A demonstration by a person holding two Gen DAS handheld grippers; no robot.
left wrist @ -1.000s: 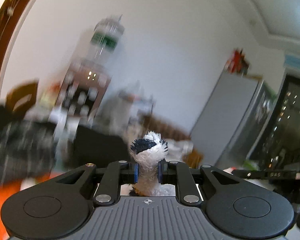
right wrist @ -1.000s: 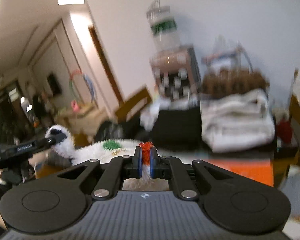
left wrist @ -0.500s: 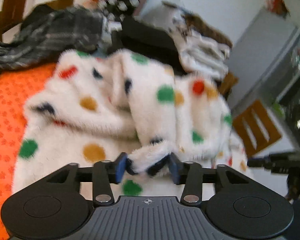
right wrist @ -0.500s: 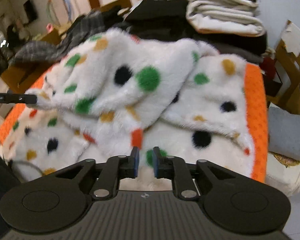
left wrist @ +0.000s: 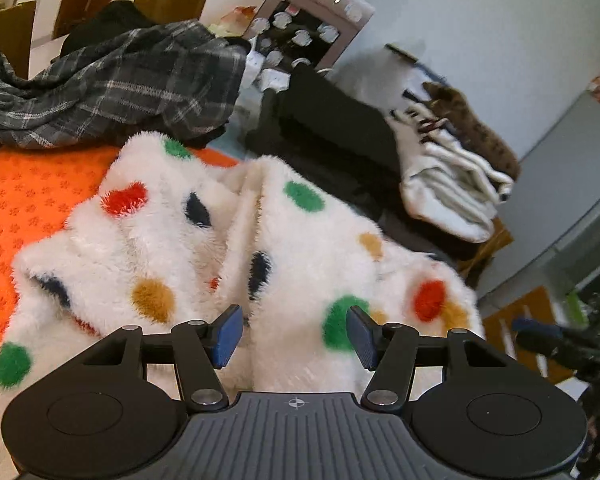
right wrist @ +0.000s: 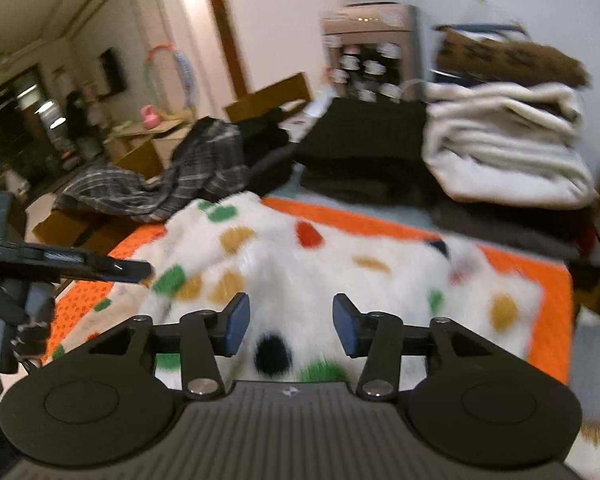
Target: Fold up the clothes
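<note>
A second ago I had both grippers pinched on the spotted fleece (left wrist: 308, 248), held up. Now it lies on the orange mat (left wrist: 28, 200); my left gripper (left wrist: 294, 336) has let go, my right gripper (right wrist: 290, 326) is opening.

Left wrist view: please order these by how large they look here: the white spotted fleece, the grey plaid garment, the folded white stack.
1. white spotted fleece, though it lies nearest the camera.
2. grey plaid garment.
3. folded white stack.

Before you the fluffy white polka-dot garment (left wrist: 308, 248) lies on the orange patterned mat (left wrist: 28, 196); behind it, left, the grey plaid shirt (left wrist: 112, 84); right, the stack of folded cream towels (left wrist: 448, 184).
</note>
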